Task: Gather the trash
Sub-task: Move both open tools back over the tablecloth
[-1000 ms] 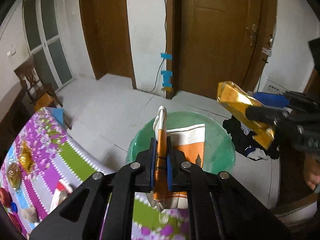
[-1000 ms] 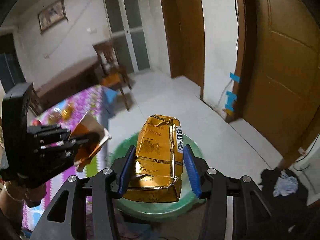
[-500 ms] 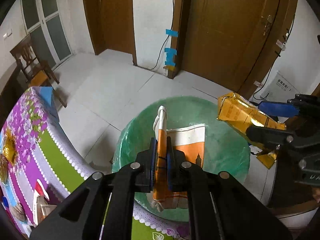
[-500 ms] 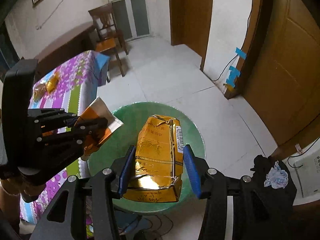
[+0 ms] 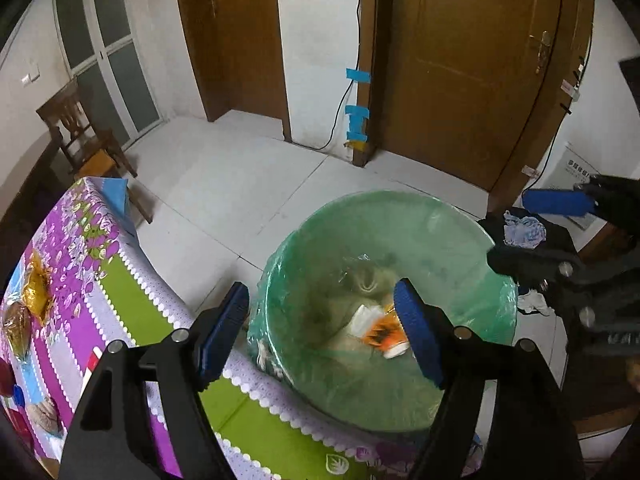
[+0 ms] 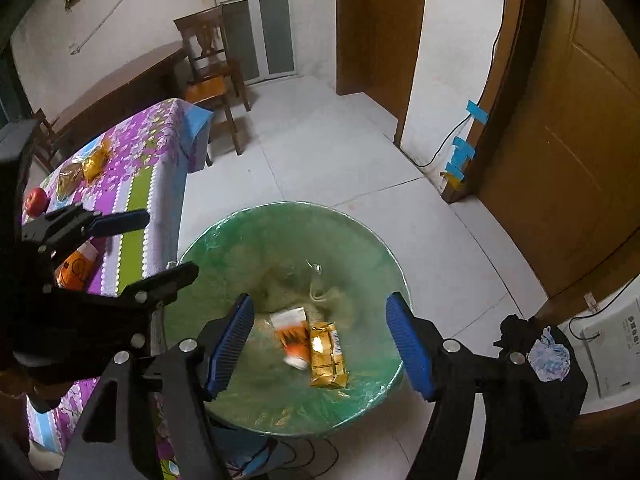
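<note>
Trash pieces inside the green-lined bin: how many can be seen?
2. An orange-and-white wrapper lies near the bottom of the bin, and a gold foil packet lies touching its right side. Anything under them or in the liner's folds would be hidden.

Tablecloth [image 5: 100,280]: purple and green floral, lower left of the left wrist view.
Apple [image 6: 36,200]: red, on the cloth at the left edge of the right wrist view.
Chair [image 6: 212,76]: wooden, upper centre-left.
Door [image 5: 472,64]: brown wood, shut, upper right.
Blue tape [image 5: 357,117]: on the door frame.
Dark clothes [image 6: 536,344]: heaped on the floor, lower right.
</note>
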Motion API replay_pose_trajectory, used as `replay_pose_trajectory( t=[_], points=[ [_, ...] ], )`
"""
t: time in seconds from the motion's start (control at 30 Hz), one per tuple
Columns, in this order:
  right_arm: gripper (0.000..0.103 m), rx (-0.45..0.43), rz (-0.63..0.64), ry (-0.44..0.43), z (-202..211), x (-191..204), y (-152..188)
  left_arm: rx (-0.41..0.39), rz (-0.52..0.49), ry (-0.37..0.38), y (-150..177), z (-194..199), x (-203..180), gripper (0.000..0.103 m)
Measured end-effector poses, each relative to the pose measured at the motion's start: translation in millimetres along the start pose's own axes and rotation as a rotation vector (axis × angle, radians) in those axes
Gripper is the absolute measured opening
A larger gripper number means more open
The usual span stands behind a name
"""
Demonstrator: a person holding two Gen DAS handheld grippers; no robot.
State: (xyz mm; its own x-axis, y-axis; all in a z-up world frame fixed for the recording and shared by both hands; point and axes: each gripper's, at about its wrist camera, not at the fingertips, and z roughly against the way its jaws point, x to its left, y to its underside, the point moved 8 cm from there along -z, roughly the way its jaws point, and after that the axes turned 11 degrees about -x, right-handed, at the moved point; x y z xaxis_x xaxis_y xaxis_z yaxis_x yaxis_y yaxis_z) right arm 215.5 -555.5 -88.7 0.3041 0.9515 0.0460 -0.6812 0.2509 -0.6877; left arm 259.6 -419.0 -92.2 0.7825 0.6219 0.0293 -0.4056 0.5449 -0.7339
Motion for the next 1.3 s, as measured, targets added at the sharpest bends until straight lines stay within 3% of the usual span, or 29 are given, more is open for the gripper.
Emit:
replay_pose_trajectory(
  t=[0.17,0.33,0.53,0.73,0.9,1.17,1.3],
  points=[
    [0.070,-0.003,-0.004,0.002,-1,3,6,-0.019,0.013,-0.035,12,9,5,0.072],
    [0.070,-0.032,-0.009,-0.006,3,10,12,-0.060,0.087,-0.109,29,25,21,0.072],
    [0.070,-0.134,-0.073,-0.030,10,28,23,-0.092,0.118,-0.242,56,45,46,0.072],
    [0.075,-0.282,-0.106,0.003,30,47,38,-0.167,0.114,-0.360,76,80,66,0.076],
    [0.079,-0.406,-0.098,0.008,49,77,52,-0.200,0.161,-0.416,105,114,87,0.078],
    [0.079,-0.360,-0.054,-0.122,36,152,73,-0.211,0.288,-0.460,147,163,135,0.080],
    [0.079,-0.302,-0.054,-0.218,23,193,76,-0.172,0.384,-0.436,169,186,177,0.080]
  ],
)
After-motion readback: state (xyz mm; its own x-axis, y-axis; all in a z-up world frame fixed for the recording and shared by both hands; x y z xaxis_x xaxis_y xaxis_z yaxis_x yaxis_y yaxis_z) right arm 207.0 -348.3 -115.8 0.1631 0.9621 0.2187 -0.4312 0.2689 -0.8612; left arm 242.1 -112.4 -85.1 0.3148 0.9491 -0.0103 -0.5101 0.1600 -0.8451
